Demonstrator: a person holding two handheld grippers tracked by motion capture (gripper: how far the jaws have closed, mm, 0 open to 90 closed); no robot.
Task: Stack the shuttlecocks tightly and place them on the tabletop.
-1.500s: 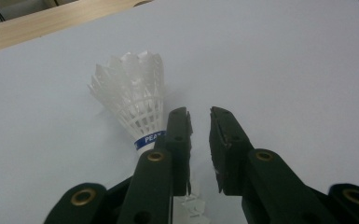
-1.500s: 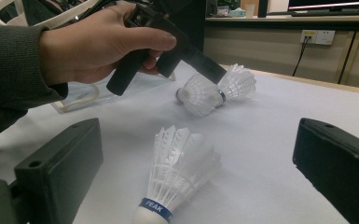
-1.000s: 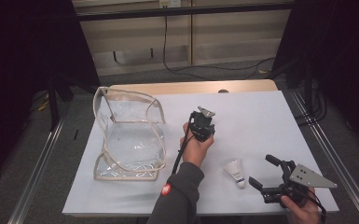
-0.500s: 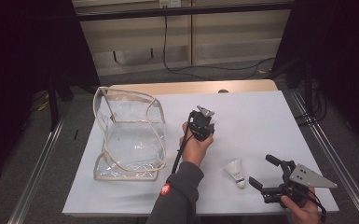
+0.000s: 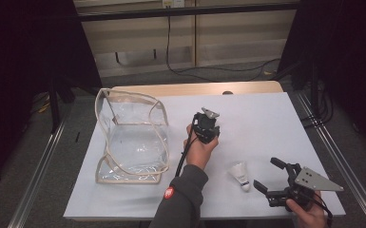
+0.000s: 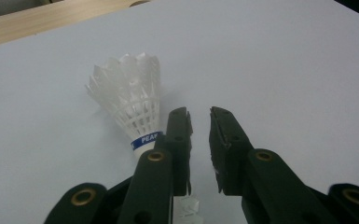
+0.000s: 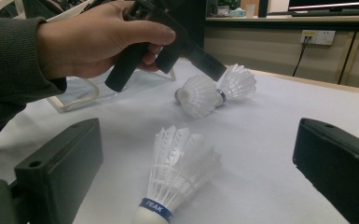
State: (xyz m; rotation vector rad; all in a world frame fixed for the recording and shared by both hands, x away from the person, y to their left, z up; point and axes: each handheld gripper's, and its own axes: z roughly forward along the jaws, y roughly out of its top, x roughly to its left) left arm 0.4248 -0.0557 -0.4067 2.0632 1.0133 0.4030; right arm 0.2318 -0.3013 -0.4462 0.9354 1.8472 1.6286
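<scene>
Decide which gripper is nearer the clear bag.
Left. The left gripper hangs just right of the bag, mid-table; the right gripper sits at the table's near right corner, beyond a shuttlecock.

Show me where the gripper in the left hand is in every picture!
High view: the left gripper is mid-table, right of the clear bag.
Left gripper view: its black jaws rise from the bottom, with a narrow gap, beside a shuttlecock.
Right gripper view: top centre, held by a hand, pointing down at two shuttlecocks.
Shared landmark: the white table top.
</scene>
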